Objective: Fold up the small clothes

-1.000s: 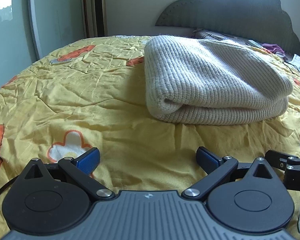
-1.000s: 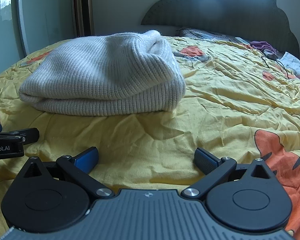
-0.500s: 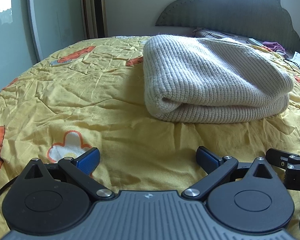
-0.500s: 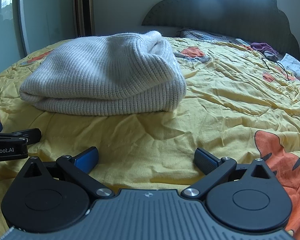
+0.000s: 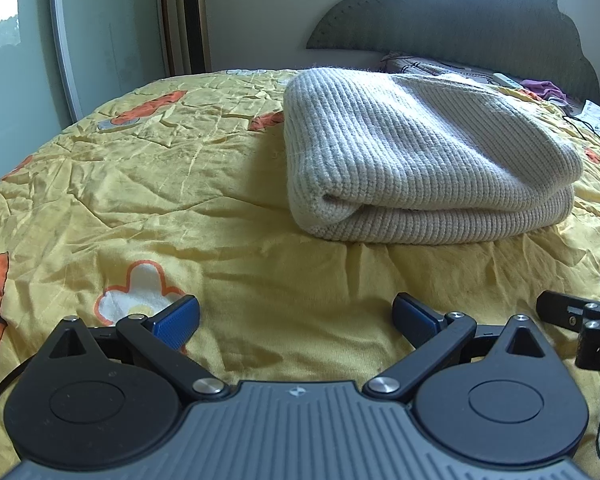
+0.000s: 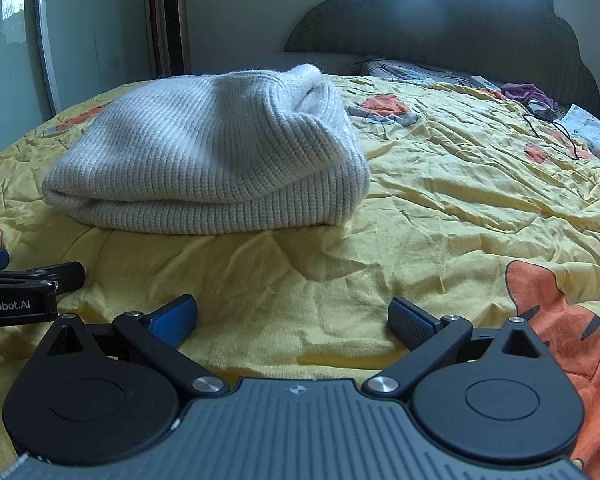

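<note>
Resting mid-bedspread [image 5: 180, 184], well off its edges: knit sweater [image 5: 420, 160], folded into a compact stack. Left gripper [image 5: 296, 316] and right gripper [image 6: 292, 316] both spread, empty, short of it. Folding looks finished.

Setting: bedroom in a home. Evidence: bed [image 6: 480, 184] covered by a wrinkled yellow quilt [image 5: 160, 184] printed with orange cartoon figures and flowers; dark padded headboard [image 6: 460, 32] with a scalloped top against a pale wall; pillow [image 6: 404, 69] at its foot. Tall standing air conditioner [image 5: 188, 20] in the corner. Glazed sliding door [image 5: 16, 40] at the left. Folded knit sweater [image 5: 420, 152], purple garment [image 6: 524, 92] and cable [image 6: 556, 132] lie on the bed.
</note>
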Motion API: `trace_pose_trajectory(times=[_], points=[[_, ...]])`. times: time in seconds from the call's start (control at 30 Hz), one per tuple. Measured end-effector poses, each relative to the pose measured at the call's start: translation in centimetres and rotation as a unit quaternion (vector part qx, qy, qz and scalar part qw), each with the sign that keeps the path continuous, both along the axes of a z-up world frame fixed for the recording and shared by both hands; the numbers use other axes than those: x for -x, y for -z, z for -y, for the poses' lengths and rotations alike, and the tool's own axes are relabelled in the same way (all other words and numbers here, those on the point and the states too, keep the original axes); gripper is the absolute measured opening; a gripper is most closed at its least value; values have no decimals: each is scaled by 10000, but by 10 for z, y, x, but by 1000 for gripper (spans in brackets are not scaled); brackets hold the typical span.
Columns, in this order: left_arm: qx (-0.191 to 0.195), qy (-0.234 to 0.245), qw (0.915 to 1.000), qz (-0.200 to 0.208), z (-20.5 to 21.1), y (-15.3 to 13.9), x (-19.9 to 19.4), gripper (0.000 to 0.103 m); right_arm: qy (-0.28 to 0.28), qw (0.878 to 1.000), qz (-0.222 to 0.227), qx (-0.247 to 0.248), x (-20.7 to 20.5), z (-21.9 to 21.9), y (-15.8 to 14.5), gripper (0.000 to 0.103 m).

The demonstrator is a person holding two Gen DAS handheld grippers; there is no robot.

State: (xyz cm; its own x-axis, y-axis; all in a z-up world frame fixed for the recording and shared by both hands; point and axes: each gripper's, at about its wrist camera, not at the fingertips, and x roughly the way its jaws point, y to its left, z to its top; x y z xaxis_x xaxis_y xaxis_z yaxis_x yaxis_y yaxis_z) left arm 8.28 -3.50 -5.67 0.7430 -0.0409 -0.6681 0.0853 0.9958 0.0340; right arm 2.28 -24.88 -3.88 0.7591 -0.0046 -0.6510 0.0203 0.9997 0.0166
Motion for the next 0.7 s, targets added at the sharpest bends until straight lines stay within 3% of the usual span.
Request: trace_pose_trajectory(times=[0.17, 0.7], points=[[-86, -10, 10000, -2, 3, -6, 7, 103, 31, 9998, 26, -210, 6, 5, -12, 103], [53, -73, 10000, -2, -5, -8, 10, 103, -120, 9999, 61, 33, 12, -7, -15, 103]])
